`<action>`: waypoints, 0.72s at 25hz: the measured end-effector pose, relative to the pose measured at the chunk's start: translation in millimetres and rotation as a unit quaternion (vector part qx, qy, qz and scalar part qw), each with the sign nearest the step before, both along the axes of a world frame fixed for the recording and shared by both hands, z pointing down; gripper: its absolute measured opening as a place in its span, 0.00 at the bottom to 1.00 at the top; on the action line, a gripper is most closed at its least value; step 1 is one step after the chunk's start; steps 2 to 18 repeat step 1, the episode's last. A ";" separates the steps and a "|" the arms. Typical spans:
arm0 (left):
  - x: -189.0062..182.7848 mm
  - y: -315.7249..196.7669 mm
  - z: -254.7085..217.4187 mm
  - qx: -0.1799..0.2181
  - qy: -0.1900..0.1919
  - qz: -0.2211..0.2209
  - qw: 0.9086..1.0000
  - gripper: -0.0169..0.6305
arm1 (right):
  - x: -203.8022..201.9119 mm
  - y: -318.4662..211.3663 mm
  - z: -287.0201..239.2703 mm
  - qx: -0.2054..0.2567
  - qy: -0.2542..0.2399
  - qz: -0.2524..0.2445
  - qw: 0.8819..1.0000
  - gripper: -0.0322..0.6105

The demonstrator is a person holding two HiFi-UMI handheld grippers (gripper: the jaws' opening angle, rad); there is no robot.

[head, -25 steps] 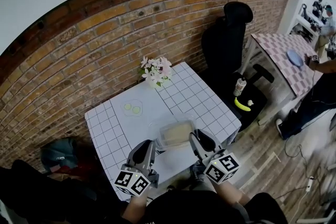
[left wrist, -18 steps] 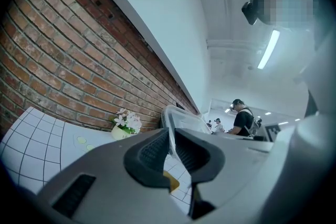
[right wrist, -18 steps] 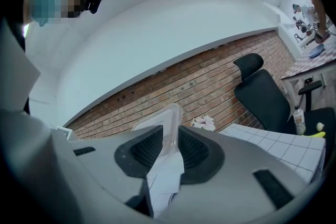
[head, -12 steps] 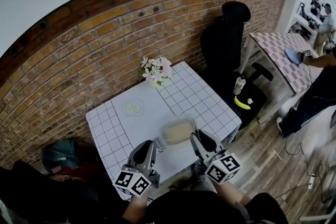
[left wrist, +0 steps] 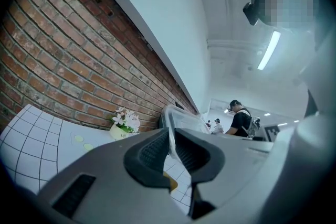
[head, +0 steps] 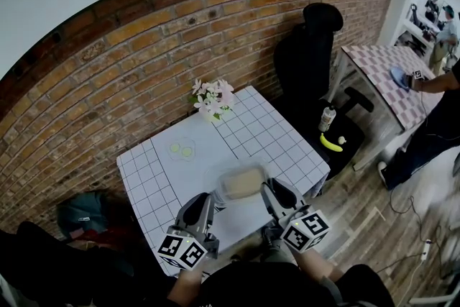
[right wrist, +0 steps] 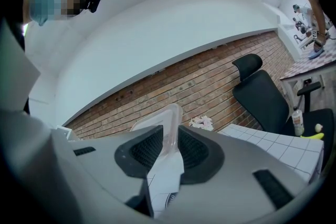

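1. Brick wall behind, gridded worktop (head: pixel 273 133) below.
2. Clear container (head: pixel 242 182) at the worktop's near edge, right between the two grippers.
3. Left gripper (head: pixel 209 198) pinches its left rim, right gripper (head: pixel 267 188) its right rim.

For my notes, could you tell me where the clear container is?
Head view, lower centre: the container is gripped between left claw and right claw at the table's near edge.

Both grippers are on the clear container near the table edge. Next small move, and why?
Probably ease the clear container forward, level, toward the table's bare middle: the left gripper and right gripper each pinch an opposite rim, and it is at the near edge.
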State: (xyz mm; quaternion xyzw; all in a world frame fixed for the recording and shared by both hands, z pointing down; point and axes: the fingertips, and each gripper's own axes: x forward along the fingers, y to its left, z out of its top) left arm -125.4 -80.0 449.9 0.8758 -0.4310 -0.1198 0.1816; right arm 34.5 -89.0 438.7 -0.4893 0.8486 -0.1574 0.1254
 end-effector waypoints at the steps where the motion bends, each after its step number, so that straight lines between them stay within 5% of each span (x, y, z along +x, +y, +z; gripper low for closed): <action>1: -0.1 -1.2 0.8 0.000 0.000 0.000 1.000 0.09 | 0.0 -1.1 0.5 0.000 0.000 -0.001 1.000 0.18; 18: -0.1 -1.2 0.8 0.000 0.000 0.000 1.000 0.09 | 0.0 -1.1 0.5 0.000 0.000 -0.001 1.000 0.18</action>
